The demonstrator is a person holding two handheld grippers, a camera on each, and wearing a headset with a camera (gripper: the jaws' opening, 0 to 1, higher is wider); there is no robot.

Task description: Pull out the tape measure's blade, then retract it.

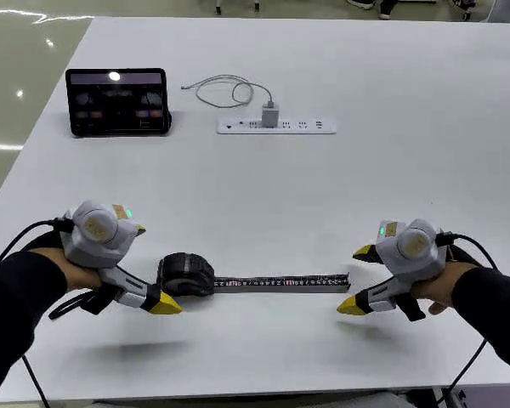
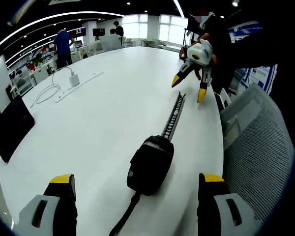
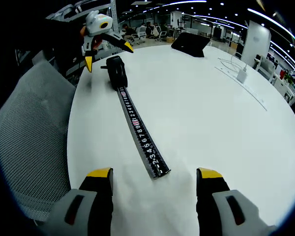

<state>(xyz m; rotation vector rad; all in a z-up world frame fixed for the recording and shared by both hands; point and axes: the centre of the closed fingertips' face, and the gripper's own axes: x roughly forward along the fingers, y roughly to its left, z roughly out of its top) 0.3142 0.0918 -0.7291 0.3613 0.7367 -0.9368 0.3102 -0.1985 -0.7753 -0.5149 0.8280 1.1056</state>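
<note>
Tape measure [image 1: 186,274] is lying on the white table [image 1: 323,195] with its blade [image 1: 280,282] already drawn out, so seemingly only retraction is remaining; left gripper [image 1: 153,267] and right gripper [image 1: 357,279] are flanking it, both gaping open, gripping nothing.

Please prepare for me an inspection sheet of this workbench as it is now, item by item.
Surface: white table, no spills seen.
Job's things: tape measure case just ahead of left claw; blade pulled out flat, tip before right claw.
Clutter: tablet, power strip with charger, far side.
Grippers: left claw open, right claw open, both empty.
Cables: white cable coiled by charger; black leads from both claws.
Surroundings: mesh chair, glossy floor.
</note>
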